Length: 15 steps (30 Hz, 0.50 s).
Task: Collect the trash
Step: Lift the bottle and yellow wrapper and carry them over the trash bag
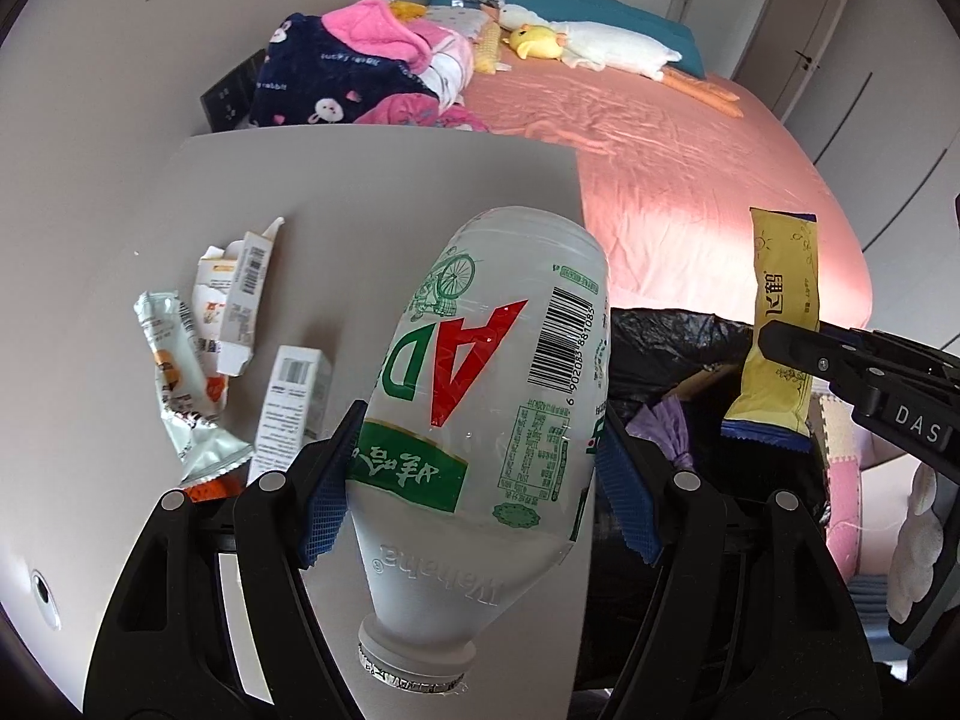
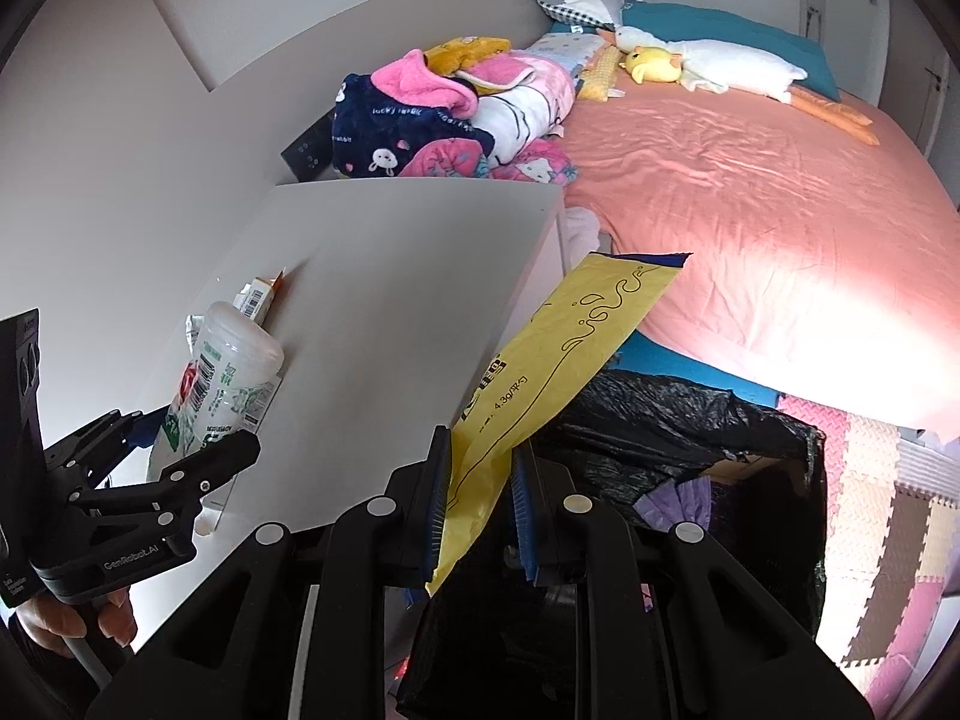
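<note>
My left gripper (image 1: 480, 480) is shut on an empty clear plastic bottle (image 1: 480, 396) with a green and red label, held above the white bedside table (image 1: 384, 192); both show in the right wrist view, gripper (image 2: 180, 444) and bottle (image 2: 222, 384). My right gripper (image 2: 480, 504) is shut on a yellow snack wrapper (image 2: 552, 360), held over the black-lined trash bin (image 2: 690, 444). The wrapper (image 1: 780, 324) and bin (image 1: 660, 354) also show in the left wrist view. More wrappers (image 1: 180, 384) and small boxes (image 1: 240, 300) lie on the table.
A bed with a pink sheet (image 2: 750, 192) stands beyond the table, with a pile of clothes (image 2: 444, 114) and plush toys (image 2: 708, 66). Foam floor mats (image 2: 870, 516) lie right of the bin. A wall runs along the left.
</note>
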Each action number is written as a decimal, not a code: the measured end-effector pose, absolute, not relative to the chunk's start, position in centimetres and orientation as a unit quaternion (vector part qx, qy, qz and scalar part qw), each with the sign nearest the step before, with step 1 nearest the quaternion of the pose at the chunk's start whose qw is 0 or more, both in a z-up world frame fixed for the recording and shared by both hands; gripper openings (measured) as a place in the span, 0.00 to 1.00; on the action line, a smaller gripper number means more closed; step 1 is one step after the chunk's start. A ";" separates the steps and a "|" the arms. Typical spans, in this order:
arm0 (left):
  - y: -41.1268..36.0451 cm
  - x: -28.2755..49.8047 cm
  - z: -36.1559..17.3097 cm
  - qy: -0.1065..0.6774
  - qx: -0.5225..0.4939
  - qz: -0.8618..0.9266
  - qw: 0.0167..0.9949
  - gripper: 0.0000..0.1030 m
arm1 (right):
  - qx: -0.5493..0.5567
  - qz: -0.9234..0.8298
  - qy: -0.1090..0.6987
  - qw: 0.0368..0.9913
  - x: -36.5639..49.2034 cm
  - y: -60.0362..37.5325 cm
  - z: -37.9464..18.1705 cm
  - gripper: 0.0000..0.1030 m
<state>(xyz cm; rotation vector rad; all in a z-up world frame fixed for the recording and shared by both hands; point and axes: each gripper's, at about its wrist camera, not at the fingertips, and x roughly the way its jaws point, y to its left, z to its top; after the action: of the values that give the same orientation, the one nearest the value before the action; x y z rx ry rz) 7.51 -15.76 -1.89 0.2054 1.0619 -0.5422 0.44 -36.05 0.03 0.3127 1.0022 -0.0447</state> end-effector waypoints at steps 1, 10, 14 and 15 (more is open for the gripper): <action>-16.4 7.4 -1.9 0.499 0.099 -0.258 0.821 0.68 | 0.150 -0.026 0.475 0.866 0.0 -36.5 0.2 0.21; -21.2 6.7 -2.2 0.500 0.116 -0.302 0.803 0.68 | 0.158 -0.055 0.463 0.871 -2.2 -39.6 0.7 0.21; -22.9 6.5 -2.4 0.498 0.125 -0.318 0.797 0.68 | 0.163 -0.068 0.460 0.870 -3.0 -40.9 0.9 0.21; -23.3 6.5 -2.4 0.497 0.127 -0.321 0.796 0.68 | 0.164 -0.071 0.459 0.870 -3.2 -41.1 0.9 0.21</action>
<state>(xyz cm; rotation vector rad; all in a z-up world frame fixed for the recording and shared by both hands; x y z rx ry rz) 6.50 -23.25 -2.41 0.2727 1.0687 -0.6907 -3.16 -41.10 0.92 0.3438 0.9595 -0.1485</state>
